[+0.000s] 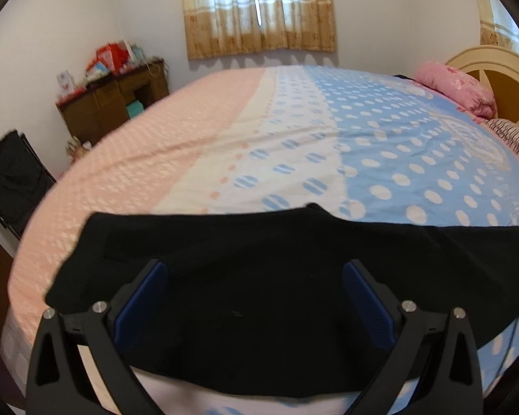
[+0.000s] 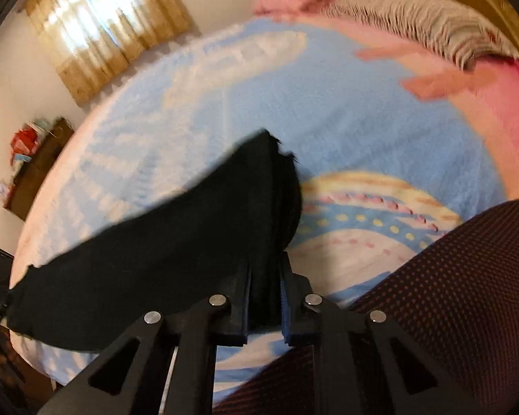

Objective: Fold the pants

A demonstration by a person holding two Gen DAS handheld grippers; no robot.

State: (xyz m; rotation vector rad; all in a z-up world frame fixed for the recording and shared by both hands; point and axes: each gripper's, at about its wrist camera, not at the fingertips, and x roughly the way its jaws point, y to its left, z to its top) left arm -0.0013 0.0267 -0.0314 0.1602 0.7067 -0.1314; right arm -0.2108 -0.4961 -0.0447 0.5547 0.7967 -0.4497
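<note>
Motion blur smears the bedspread [image 2: 328, 103] and curtain [image 2: 103, 24].

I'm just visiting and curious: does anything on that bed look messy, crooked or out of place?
Nothing looks spilled or damaged. The black pants lie along the near edge of the bed, and one end is bunched in thick layers where the right gripper pinches it. The left gripper is open above them.

Bedroom w/ curtained window [image 1: 259, 7], dresser [image 1: 114, 103]

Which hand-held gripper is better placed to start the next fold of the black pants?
Probably the right hand-held gripper: it is already clamped on one end of the black pants. The left hand-held gripper hangs open above them, holding nothing.
</note>
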